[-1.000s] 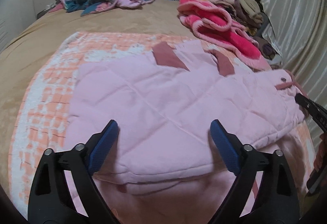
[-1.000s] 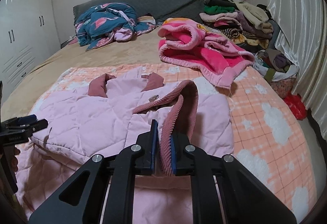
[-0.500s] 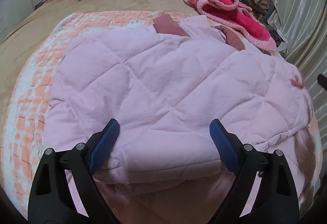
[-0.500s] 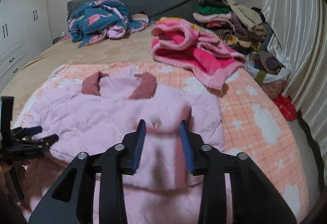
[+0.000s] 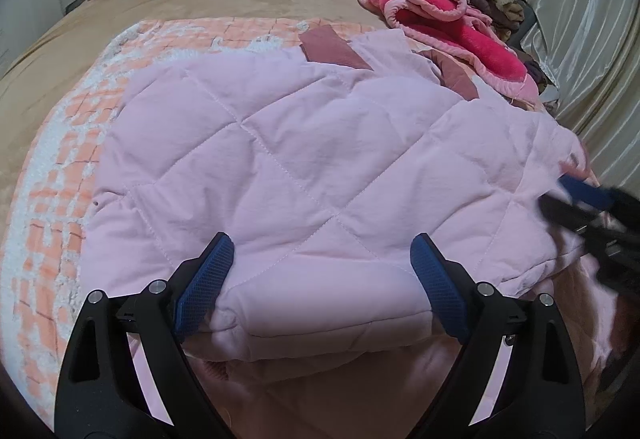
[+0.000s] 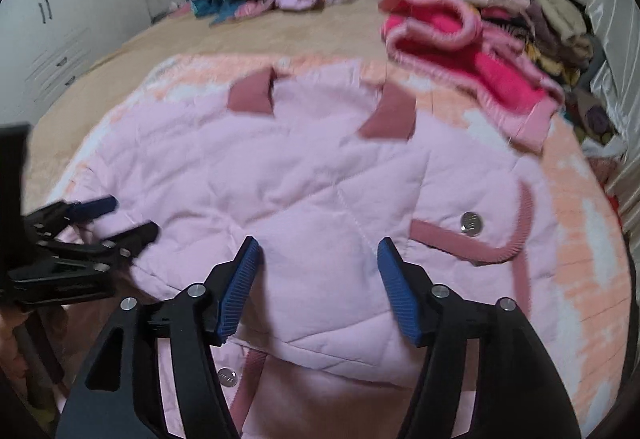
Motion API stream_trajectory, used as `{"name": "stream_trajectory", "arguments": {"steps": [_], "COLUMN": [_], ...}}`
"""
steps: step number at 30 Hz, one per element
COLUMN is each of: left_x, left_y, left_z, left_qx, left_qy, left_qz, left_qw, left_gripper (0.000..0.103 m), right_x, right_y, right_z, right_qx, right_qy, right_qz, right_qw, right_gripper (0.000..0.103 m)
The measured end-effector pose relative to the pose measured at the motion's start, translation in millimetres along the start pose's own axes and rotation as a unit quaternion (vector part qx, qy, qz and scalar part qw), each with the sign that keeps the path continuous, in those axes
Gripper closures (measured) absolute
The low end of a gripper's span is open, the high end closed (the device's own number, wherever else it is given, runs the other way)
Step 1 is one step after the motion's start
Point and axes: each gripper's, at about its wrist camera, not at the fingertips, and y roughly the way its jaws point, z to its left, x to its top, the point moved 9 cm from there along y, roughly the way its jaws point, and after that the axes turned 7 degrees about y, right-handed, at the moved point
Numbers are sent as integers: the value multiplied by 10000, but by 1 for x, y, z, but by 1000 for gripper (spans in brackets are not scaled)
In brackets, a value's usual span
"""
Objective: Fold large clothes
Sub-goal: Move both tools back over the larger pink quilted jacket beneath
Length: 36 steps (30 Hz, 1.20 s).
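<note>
Spread on the orange-checked blanket on the bed, the pale pink quilted padded jacket looks soft, puffy and light, best pinched at its doubled hem edge; left tool and right tool both gape, empty

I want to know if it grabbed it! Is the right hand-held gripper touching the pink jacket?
Cannot tell. In the right wrist view the right hand-held gripper is open over the pink jacket, gripping nothing; blur hides any contact.
</note>
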Motion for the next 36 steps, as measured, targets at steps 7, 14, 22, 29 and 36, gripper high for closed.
{"name": "stream_trajectory", "arguments": {"steps": [7,14,22,29,36], "left_x": [0,2,11,20,24], "left_y": [-1,-8,-29,-53,-79], "left_z": [0,-2,8,5,-3], "left_qx": [19,59,86,-34,-105], "left_qy": [47,40,-143,-179,-183], "left_qz": [-7,55,34,-168,-346], "left_qw": [10000,10000,9999,9997,9992], "left_gripper": [19,19,13,9,9], "right_x": [-11,-13,-16,-24,-18], "right_y": [32,27,-14,-42,-81], "right_z": [-7,-10,-19,-24,-24], "right_qx": [81,96,344,405,470], "right_qy": [377,359,703,840,906], "right_qz": [50,-51,-303,-519,-845], "right_qw": [9992,9993,9965,9943,9912], "right_gripper": [33,31,16,16,16]}}
